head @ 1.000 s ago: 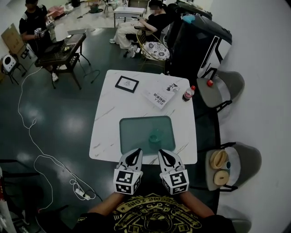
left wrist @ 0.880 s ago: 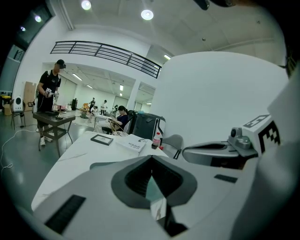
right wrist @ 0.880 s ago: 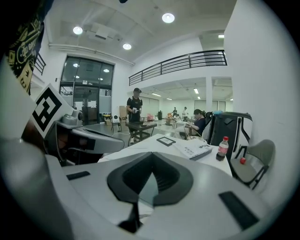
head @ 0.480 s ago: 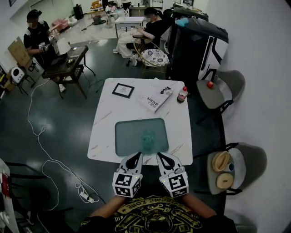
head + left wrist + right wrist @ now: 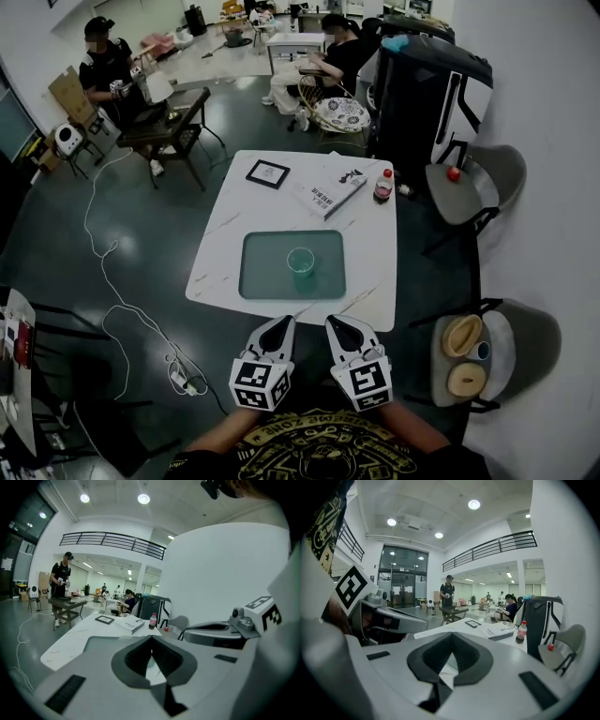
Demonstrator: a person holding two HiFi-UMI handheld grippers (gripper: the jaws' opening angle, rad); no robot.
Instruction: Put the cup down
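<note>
grippers sit side by side, low in the head view, close in front of the person's chest and short of the near edge of the tabletop [image 5: 220, 248]. the left gripper [image 5: 280, 323] and the right gripper [image 5: 338, 322] both point forward toward the tabletop, with their tips angled slightly toward each other and their marker cubes facing up at the camera. a bare forearm [image 5: 217, 433] runs back from each one to the bottom of the frame, elbows out, on either side of a black shirt [image 5: 298, 452] with a gold print.

the left gripper's own view shows its dark fingers [image 5: 133, 657] pressed together at the tip with nothing between them. the right gripper's fingers [image 5: 468, 657] are the same in its own view, closed tip to tip and empty.

the cup [image 5: 301, 262] stands upright on a green mat [image 5: 267, 272] in the near half of the tabletop, well apart from both grippers and touched by neither. it sits a little right of the mat's middle. beyond the mat lie a small framed picture [image 5: 268, 172], a book [image 5: 335, 189] and a red-capped bottle [image 5: 383, 187], all toward the far edge.
</note>
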